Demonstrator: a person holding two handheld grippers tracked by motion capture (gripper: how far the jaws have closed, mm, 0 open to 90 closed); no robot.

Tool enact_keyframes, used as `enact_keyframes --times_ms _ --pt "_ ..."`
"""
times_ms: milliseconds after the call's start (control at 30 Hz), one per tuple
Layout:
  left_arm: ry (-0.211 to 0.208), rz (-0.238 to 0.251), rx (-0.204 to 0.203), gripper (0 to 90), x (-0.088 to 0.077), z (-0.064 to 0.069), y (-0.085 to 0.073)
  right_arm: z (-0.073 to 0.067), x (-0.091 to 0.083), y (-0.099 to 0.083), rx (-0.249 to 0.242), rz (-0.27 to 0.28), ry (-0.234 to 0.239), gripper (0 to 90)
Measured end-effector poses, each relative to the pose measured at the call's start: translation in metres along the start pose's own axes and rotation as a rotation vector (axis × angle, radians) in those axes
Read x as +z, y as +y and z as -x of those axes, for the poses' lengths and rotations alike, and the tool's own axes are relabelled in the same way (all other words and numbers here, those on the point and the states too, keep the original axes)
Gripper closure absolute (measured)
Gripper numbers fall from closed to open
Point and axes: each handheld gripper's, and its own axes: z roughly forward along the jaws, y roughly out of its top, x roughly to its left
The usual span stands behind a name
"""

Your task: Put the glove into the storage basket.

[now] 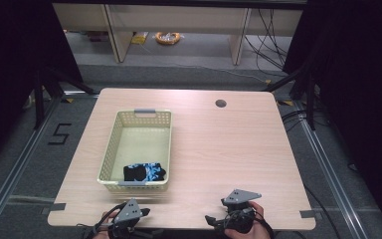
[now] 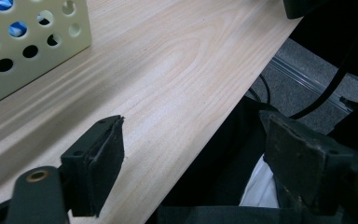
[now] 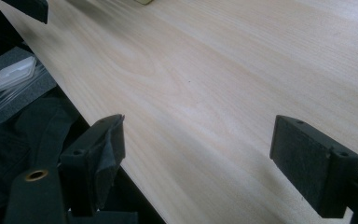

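Now, with the sock lying in the basket, both the left gripper and right gripper, wide open and empty, should rest near the basket's front wall.

Both hands sit at the near edge of the scene, the left gripper at near left and the right gripper at near right, well apart from each other. Each is held low, roughly level, its grey plate on top. Both stand with jaws spread wide, nothing between their pads.
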Motion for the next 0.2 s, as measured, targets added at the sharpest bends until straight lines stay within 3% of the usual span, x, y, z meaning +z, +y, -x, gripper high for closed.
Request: enact_keyframes --times_ms 33,133,200 --pt "-0.006 0.011 -0.022 19.0 0.0007 0.0012 -0.0003 0.0006 0.0005 -0.0002 -0.010 0.001 -0.002 18.6" --pt "0.001 0.015 -0.034 16.1 0.0011 -0.0002 -0.0004 -0.0019 0.0008 -0.0005 0.020 -0.007 0.002 18.6" --pt "0.000 0.009 -0.033 16.0 0.0004 -0.0011 -0.0006 0.0017 0.0020 0.0001 -0.010 -0.007 0.024 18.5"
